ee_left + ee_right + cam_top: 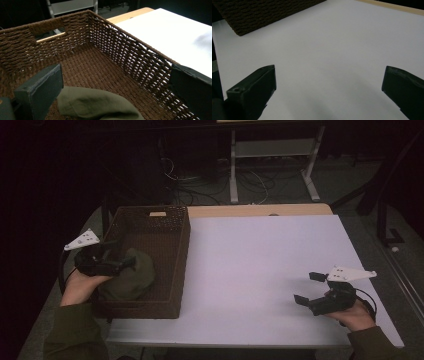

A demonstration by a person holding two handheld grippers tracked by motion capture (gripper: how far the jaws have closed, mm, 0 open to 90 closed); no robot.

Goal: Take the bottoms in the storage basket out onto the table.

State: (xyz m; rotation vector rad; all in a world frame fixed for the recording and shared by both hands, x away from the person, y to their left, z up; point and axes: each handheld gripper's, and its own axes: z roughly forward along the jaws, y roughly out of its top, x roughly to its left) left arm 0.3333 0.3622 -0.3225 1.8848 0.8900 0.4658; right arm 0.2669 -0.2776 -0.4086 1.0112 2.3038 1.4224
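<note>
My left claw (131,262) hangs spread wide over the green cloth (131,276), which lies in the near end of the wicker basket (172,232). My right claw (308,288) is also spread, holding nothing above the white table (260,270). If I pull back carelessly, a jaw could snag the cloth or bump the basket wall.

A: What colour is the basket (172,245)?
B: Dark brown, with a woven criss-cross pattern.
A: And the cloth (131,275) inside?
B: Olive green and plain.
A: The table (260,270)?
B: White, with a light wood edge. The grippers' jaws are black.
</note>
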